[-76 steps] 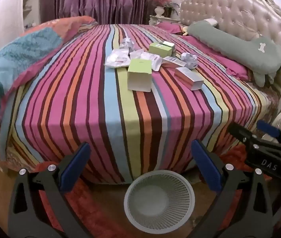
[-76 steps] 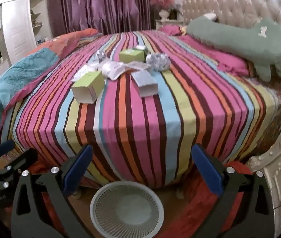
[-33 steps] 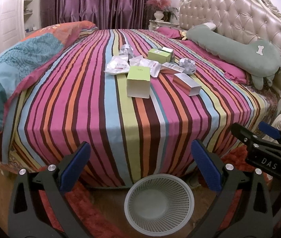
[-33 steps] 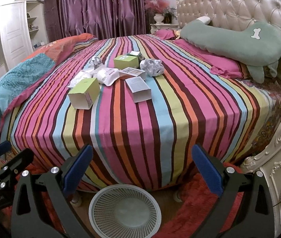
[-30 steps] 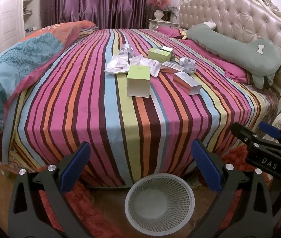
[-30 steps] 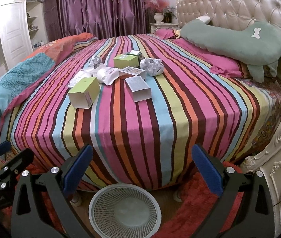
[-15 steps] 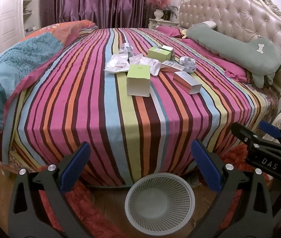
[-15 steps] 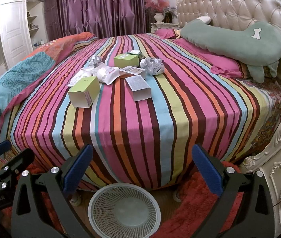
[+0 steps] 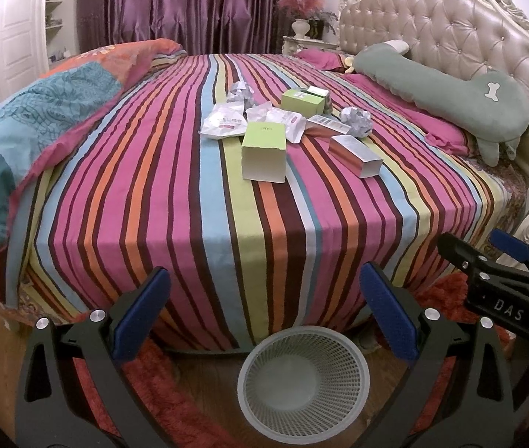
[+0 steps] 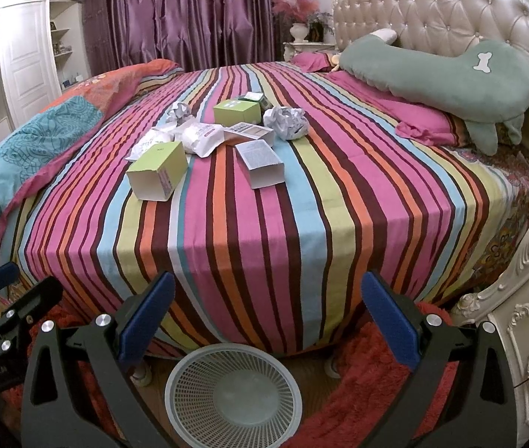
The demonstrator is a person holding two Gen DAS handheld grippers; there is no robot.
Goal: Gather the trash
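Both cameras had drifted slightly; left gripper [image 9: 260,306] and right gripper [image 10: 268,313], fingers spread and empty, hovered over the white mesh wastebasket [image 9: 303,373]. Approach step: next, reach the green-topped carton [image 9: 264,151] on the striped bed [image 9: 175,171].

On the bed [image 9: 197,201]: two green-topped cartons, one near [image 9: 263,156], one far [image 9: 302,102]. Two flat printed boxes [image 9: 354,155] [image 9: 325,124]. One small box [image 9: 318,92] at 12 o'clock of the pile. Two crumpled paper balls [image 9: 356,121] [image 9: 241,93]. Two white pouches [image 9: 224,126] [image 9: 283,121]. One mesh wastebasket [image 9: 303,375] on the floor. One green bolster pillow [image 9: 447,89].
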